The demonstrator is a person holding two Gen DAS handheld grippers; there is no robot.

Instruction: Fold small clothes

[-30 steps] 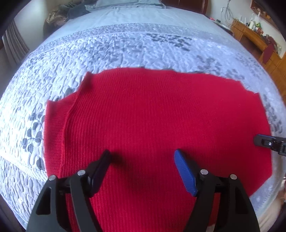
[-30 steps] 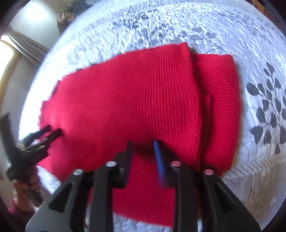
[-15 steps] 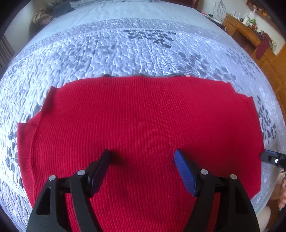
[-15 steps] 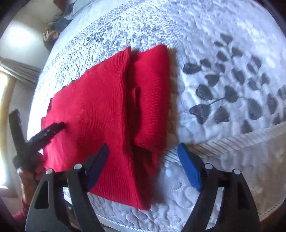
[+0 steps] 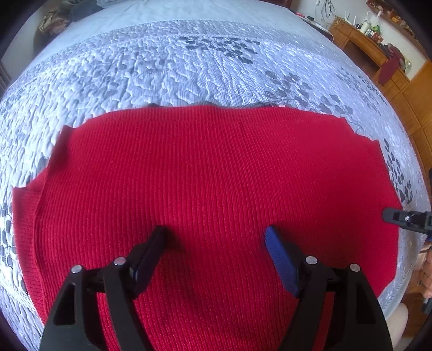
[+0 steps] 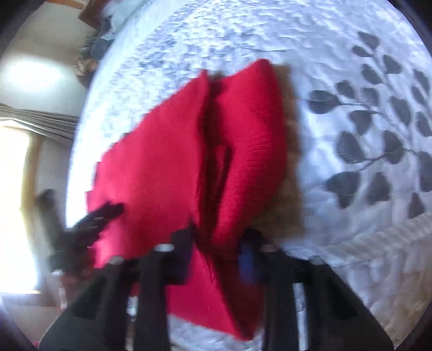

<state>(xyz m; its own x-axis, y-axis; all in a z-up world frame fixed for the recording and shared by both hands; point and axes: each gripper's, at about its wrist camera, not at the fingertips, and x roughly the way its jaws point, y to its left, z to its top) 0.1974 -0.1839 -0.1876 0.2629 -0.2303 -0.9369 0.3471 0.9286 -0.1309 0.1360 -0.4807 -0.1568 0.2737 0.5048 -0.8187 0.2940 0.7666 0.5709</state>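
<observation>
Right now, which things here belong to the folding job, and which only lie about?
For the job:
- red knit garment
- left hand-held gripper, open above it
- right hand-held gripper, closing over its edge

Lying about:
- wooden dresser
- clothes pile
- quilted bedspread, only the work surface

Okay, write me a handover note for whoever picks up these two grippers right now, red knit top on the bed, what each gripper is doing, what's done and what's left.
Left gripper: open, hanging over the middle of the red knit top, gripping nothing.
Right gripper: jaws closing around a raised fold of the top at its right-hand end; the view is blurred, so a firm pinch is unconfirmed.
Top: lies spread on the quilted bedspread, near the bed's edge. Its right end is already doubled over, with a ridge and crease showing in the right wrist view.
Done: end section folded in, it appears.
Left: confirm the right grip, carry that fold across, then fold the rest and flatten.
</observation>
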